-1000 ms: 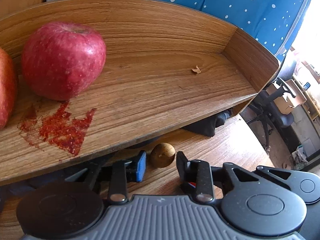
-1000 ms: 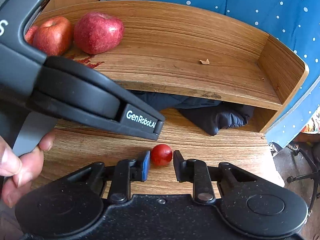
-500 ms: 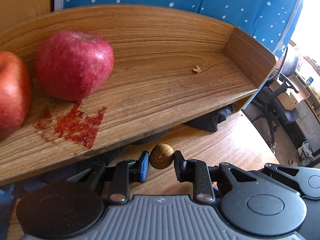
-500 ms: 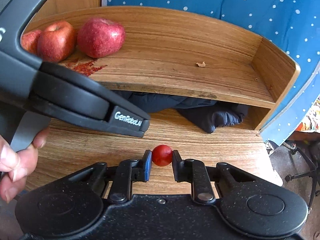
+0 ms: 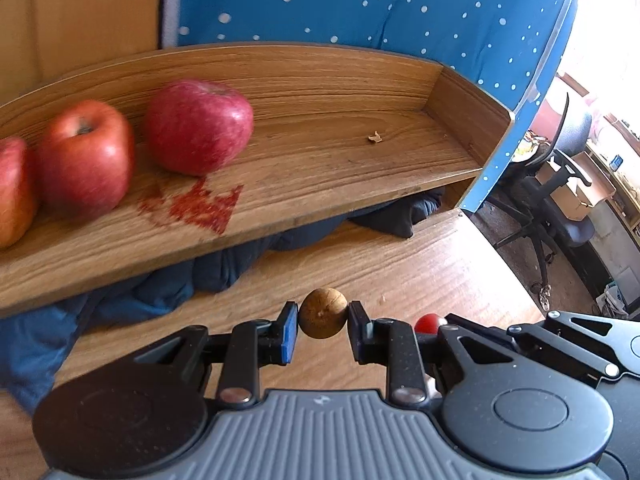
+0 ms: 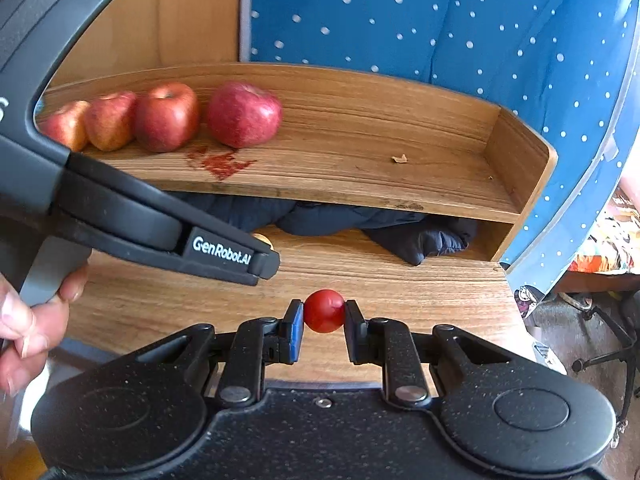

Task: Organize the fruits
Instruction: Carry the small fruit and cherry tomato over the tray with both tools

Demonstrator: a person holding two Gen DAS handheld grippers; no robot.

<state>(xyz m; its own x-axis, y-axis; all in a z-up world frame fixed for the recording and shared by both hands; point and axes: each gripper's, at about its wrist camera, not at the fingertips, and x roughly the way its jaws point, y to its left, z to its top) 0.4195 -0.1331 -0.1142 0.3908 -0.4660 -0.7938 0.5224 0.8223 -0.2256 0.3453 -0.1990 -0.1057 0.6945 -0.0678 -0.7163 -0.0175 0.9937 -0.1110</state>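
At the left edge of the left wrist view, the frame cuts off the outermost apple (image 5: 12, 192), and the dark cloth (image 5: 120, 296) lies half hidden beneath the wooden shelf (image 5: 320, 168).

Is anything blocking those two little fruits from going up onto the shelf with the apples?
Nothing visible. The shelf lies bare right of the apples, open-fronted above the brown fruit and red fruit.
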